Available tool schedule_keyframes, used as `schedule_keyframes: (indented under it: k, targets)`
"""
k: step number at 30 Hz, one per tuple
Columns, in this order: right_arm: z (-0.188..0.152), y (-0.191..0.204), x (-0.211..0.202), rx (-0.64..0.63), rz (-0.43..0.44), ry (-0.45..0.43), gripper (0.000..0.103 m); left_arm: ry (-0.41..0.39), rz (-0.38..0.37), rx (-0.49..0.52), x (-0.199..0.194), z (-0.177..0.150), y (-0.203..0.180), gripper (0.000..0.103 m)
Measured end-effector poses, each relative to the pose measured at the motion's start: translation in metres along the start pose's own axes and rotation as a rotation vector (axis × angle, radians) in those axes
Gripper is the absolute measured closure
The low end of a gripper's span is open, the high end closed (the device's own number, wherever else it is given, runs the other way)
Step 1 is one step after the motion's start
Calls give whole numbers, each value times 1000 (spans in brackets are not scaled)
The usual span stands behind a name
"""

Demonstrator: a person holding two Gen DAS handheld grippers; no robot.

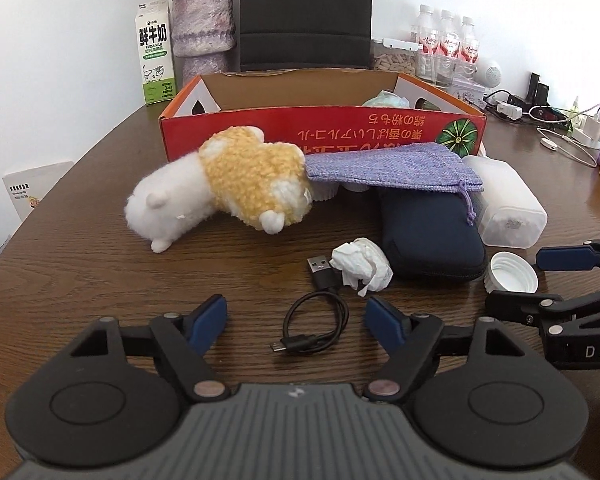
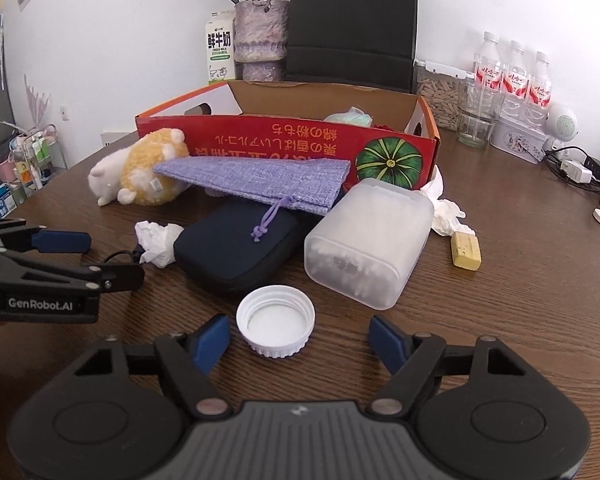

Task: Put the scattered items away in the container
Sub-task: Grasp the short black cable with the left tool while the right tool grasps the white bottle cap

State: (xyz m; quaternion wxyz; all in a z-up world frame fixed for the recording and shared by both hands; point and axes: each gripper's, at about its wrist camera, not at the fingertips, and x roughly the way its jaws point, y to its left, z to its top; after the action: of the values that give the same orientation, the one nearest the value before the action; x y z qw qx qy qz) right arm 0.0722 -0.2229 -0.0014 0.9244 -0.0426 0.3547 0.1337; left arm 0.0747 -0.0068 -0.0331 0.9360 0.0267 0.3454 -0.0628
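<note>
White plastic cap [image 2: 275,321], light and rigid, lies before the red box [image 2: 284,140]; the spread-jawed right gripper [image 2: 300,338] should pinch its rim.

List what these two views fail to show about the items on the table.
- Box interior: both views, near red wall hides the floor; only a pale bundle peeks out.
- White cups: left view, mostly under the purple pouch.
- Cable: right view, hidden behind the left gripper.
- Frosted container: contents blurred by its walls.
</note>
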Motion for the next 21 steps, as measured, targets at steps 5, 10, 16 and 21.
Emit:
schedule_keyframes:
  k: [5, 10, 16, 21]
  targets:
    - [0, -1, -2, 1, 11, -9, 48, -15, -18, 8, -3, 1, -1, 60]
    - [0, -5, -6, 24, 44, -19, 64, -21, -61, 10, -8, 0, -4, 72]
    - [-1, -5, -8, 32, 53, -28, 64, -24, -66, 1, -9, -1, -4, 72]
    - [-1, -6, -12, 36, 62, -40, 64, -33, -76, 1, -14, -1, -2, 73]
